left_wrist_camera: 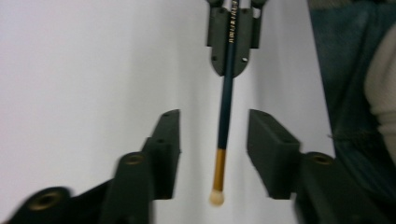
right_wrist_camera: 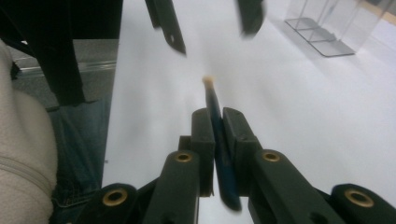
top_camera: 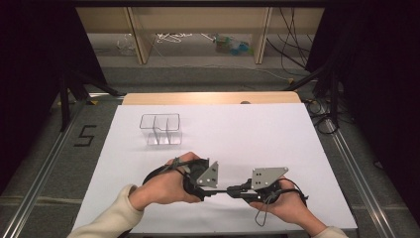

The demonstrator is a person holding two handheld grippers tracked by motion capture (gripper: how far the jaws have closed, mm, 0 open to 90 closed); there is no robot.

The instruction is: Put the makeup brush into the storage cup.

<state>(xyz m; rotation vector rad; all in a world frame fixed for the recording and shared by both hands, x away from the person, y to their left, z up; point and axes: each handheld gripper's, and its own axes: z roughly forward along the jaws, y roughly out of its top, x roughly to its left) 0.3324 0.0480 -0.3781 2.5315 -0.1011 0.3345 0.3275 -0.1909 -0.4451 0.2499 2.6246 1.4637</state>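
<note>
Your right gripper (right_wrist_camera: 214,122) is clamped on a dark blue pencil with a gold ferrule and pale eraser tip (right_wrist_camera: 212,105), held above the white worktop (top_camera: 257,134) near its front edge. The eraser end points toward your left gripper (left_wrist_camera: 214,135), whose jaws stand apart on either side of the pencil's eraser end without touching it. A clear plastic organiser box with dividers (top_camera: 160,130) stands well apart, toward the far left part of the worktop.

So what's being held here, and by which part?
The right gripper is shut on a dark blue pencil around its mid-shaft; the left gripper is open around its eraser end.
</note>
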